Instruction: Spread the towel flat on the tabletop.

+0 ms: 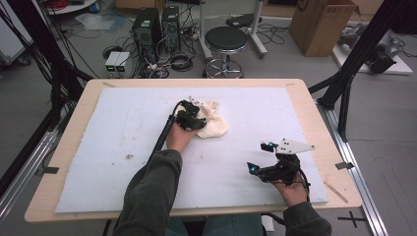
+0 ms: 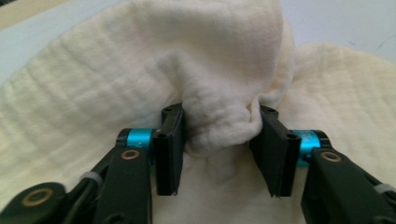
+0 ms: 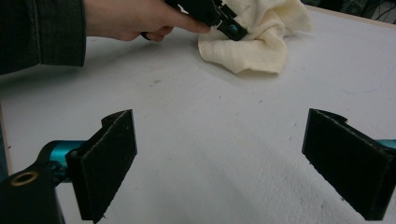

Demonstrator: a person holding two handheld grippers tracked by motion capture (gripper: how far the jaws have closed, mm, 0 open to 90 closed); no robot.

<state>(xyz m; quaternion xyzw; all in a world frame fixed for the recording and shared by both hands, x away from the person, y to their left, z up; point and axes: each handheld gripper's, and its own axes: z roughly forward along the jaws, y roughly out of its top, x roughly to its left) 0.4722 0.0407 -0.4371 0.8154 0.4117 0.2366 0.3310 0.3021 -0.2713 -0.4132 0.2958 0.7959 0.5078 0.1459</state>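
A crumpled cream cloth [image 1: 215,124] lies on the white mat [image 1: 123,132] just behind the table's middle. My left gripper [image 1: 193,116] is down on the cloth's left side. In the left gripper view a raised fold of the cloth [image 2: 224,70] is squeezed between the two black pads of the left gripper [image 2: 217,123], which is shut on it. My right gripper [image 1: 259,157] rests near the front right of the mat, away from the cloth. In the right gripper view the right gripper [image 3: 219,140] stands open over bare mat, with the cloth [image 3: 254,42] and the left gripper [image 3: 219,16] farther off.
The wooden table [image 1: 78,113] carries the white mat with a few small dark marks [image 1: 129,157]. On the floor beyond the table stand a stool [image 1: 225,42], computer towers [image 1: 147,29] with cables, and a cardboard box [image 1: 322,22]. Black frame legs [image 1: 349,73] rise at the right.
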